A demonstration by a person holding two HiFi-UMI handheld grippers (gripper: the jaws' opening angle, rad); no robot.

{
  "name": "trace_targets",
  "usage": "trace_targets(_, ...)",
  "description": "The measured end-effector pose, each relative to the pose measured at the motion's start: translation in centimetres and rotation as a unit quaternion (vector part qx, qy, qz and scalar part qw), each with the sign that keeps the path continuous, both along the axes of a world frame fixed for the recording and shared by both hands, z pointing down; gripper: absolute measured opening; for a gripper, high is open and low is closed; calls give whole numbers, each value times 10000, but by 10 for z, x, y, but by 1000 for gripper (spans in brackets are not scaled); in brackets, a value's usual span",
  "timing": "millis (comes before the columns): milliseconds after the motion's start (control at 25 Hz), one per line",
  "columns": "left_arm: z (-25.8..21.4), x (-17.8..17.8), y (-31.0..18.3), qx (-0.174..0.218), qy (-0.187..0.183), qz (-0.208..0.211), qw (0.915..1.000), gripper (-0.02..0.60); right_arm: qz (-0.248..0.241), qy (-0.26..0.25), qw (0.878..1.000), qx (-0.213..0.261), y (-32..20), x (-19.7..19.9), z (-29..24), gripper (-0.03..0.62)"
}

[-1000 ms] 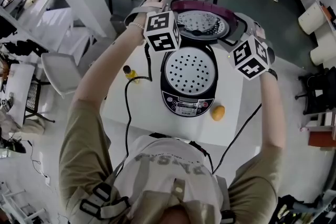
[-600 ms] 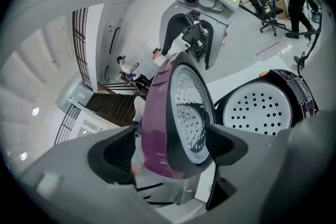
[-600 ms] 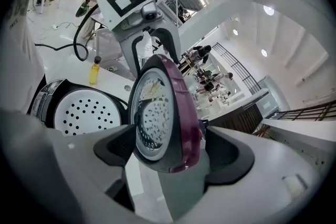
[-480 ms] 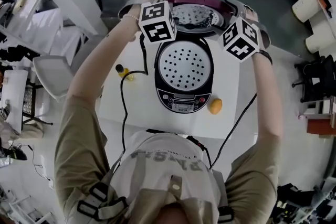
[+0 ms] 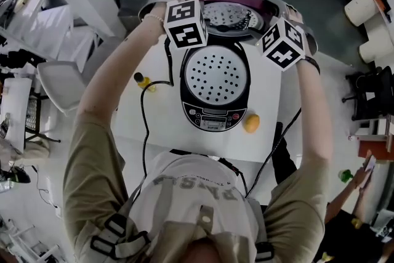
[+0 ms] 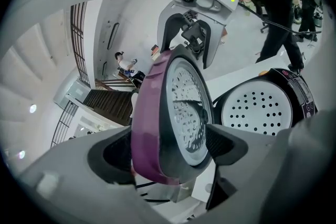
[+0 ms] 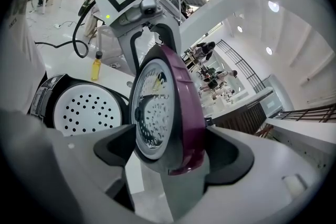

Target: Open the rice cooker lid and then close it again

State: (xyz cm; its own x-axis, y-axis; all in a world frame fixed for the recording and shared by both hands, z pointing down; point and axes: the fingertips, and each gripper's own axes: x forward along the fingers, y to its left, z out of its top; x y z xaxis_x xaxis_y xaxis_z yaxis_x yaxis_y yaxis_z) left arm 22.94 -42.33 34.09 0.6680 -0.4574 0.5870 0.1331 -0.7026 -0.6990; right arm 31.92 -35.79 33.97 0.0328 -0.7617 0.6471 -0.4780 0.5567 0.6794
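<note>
The left gripper point(image 6: 173, 150) is pinching the rice cooker lid point(image 6: 176, 113). Its 9 o'clock pad is pressing on the purple outer shell and its 3 o'clock pad on the dark rim round the shiny inner plate, so the lid is standing edge-on between the jaws and rising toward 12 o'clock. The right gripper point(image 7: 173, 153) is clamping the opposite rim the same way, with the purple shell against its 3 o'clock pad and the dotted inner face toward 9 o'clock. In each gripper view the other gripper is showing at 12 o'clock, just past the lid's far edge. In the head view the lid is standing raised at the 12 o'clock end of the rice cooker point(image 5: 215, 115), with the left gripper holding its 9 o'clock edge and the right gripper its 3 o'clock edge. Below the lid, toward 6 o'clock, the white perforated tray point(image 5: 217, 74) is lying exposed in the cooker's mouth. The cooker is sitting on a white table point(image 5: 166, 138). An orange fruit point(image 5: 251, 123) is lying just beside its front at about 4 o'clock, a small yellow bottle point(image 5: 143, 80) is standing at 9 o'clock, and a black cable point(image 5: 145, 126) is trailing down toward 7 o'clock.
</note>
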Motion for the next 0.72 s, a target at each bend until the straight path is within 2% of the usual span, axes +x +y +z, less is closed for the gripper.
trace_targets(360, 0, -7, 11, 103, -63, -9, 9999, 433, -109, 208, 9997, -29, 13, -4, 1, 396)
trace_targets(720, 4, -20, 33, 130, -227, 58, 9996, 433, -226, 209, 9995, -85, 37, -14, 4, 396)
